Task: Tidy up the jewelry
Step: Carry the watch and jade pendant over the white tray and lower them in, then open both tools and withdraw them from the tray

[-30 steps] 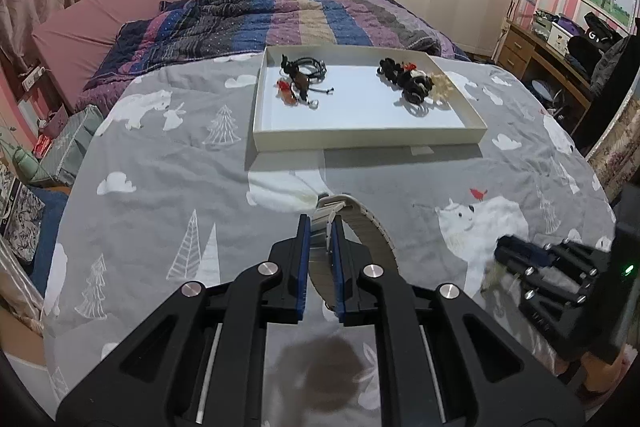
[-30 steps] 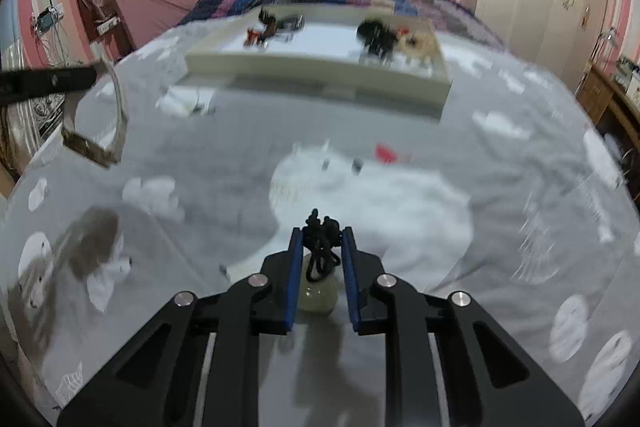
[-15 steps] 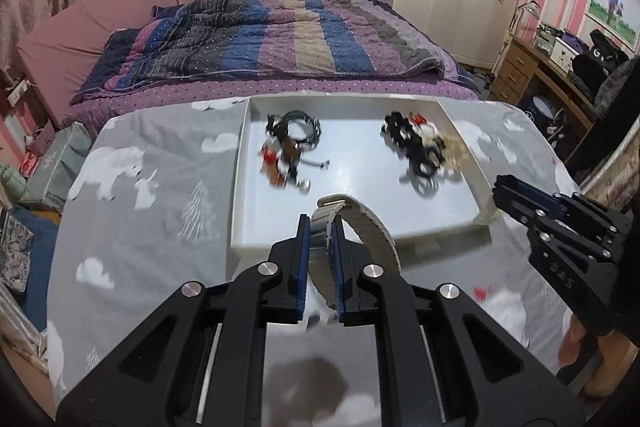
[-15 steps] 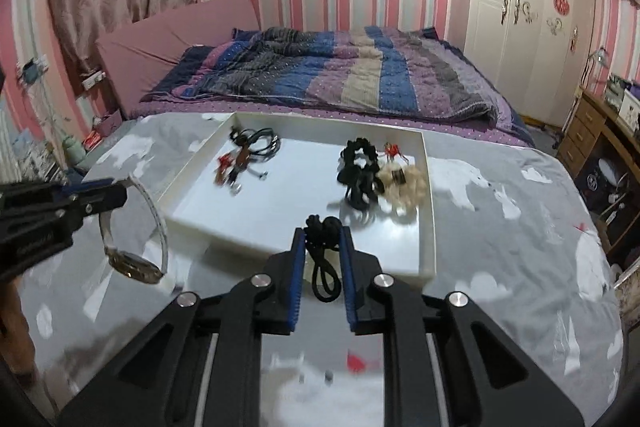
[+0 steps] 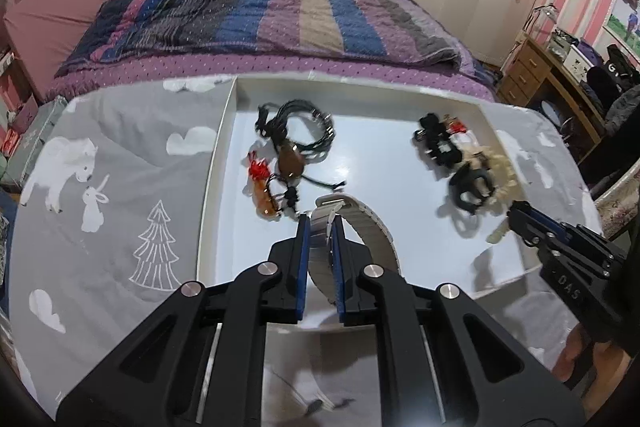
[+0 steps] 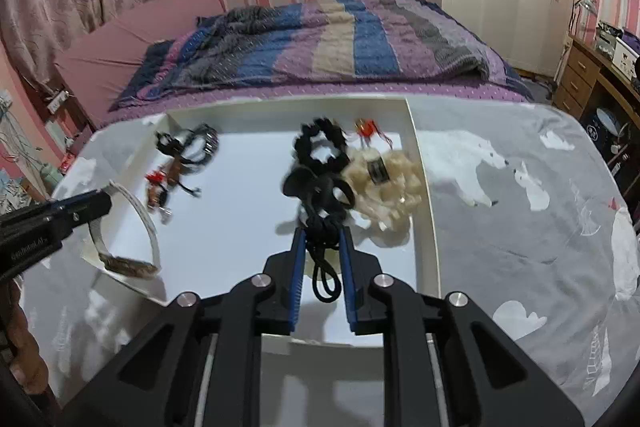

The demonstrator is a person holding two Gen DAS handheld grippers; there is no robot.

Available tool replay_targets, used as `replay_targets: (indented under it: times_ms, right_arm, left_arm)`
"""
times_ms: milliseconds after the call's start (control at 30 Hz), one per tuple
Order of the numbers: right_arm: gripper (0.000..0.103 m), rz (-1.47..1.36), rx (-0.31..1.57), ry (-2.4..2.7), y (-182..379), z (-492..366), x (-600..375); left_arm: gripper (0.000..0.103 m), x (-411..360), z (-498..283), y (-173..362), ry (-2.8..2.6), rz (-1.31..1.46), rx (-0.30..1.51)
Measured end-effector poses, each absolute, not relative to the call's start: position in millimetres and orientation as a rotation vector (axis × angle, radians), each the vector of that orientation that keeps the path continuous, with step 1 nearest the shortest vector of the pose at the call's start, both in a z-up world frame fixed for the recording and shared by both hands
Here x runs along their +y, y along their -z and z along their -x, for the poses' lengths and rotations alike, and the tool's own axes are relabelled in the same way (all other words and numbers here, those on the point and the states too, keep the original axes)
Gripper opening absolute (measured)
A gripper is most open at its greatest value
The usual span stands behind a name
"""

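You grip the watch in left fingers, cord in right fingers, both over the tray for sorting.

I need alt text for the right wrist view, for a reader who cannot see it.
The right gripper holds a black cord necklace with a pale pendant over a shallow white tray on a grey printed bedspread. At left, the left gripper holds a silver metal-band watch.
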State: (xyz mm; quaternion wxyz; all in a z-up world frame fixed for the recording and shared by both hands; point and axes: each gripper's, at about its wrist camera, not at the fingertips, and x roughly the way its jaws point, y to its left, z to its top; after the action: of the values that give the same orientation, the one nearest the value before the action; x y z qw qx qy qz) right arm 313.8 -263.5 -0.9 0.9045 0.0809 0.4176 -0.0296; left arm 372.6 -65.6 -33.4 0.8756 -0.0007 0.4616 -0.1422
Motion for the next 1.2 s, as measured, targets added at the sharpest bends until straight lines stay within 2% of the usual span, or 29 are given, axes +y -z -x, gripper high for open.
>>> replay_targets:
  times_ms: [533, 600, 733, 767, 800, 867, 900, 967, 1133, 1200]
  right_arm:
    - [0.017, -0.119, 0.919, 0.101, 40.7, -330.1, -267.9]
    - [0.017, -0.12, 0.923, 0.102, 41.5, -330.5, -268.5]
    - [0.018, -0.124, 0.926, 0.106, 42.5, -330.8, -268.5]
    - [0.018, -0.123, 0.928, 0.104, 42.5, -330.7, -268.9]
    - [0.019, -0.12, 0.93, 0.103, 42.3, -330.8, -268.2]
    - [0.038, -0.119, 0.934, 0.101, 42.3, -329.4, -269.5]
    - [0.052, -0.121, 0.928, 0.105, 41.2, -329.2, -269.9]
    - [0.053, -0.112, 0.916, 0.113, 38.6, -327.6, -269.8]
    - [0.053, -0.142, 0.889, 0.109, 21.9, -319.8, -274.4]
    - [0.058, -0.147, 0.873, 0.115, 14.0, -314.2, -274.5]
  left_arm:
    - [0.009, -54.0, -398.4, 70.0, 0.202, -0.057, 0.997]
    - [0.013, -56.7, -396.8, 69.2, 0.192, -0.075, 0.985]
    - [0.044, -60.5, -396.0, 67.8, 0.182, -0.091, 0.971]
    - [0.049, -61.0, -394.1, 66.2, 0.176, -0.094, 0.963]
    - [0.05, -61.7, -392.1, 64.5, 0.173, -0.097, 0.957]
    - [0.059, -62.8, -388.8, 61.1, 0.174, -0.092, 0.951]
    - [0.062, -63.3, -387.1, 60.4, 0.172, -0.091, 0.947]
    - [0.07, -64.0, -385.1, 56.0, 0.163, -0.096, 0.937]
    - [0.079, -56.6, -369.6, 38.3, 0.159, -0.065, 0.93]
    - [0.082, -51.9, -359.8, 30.5, 0.148, -0.075, 0.91]
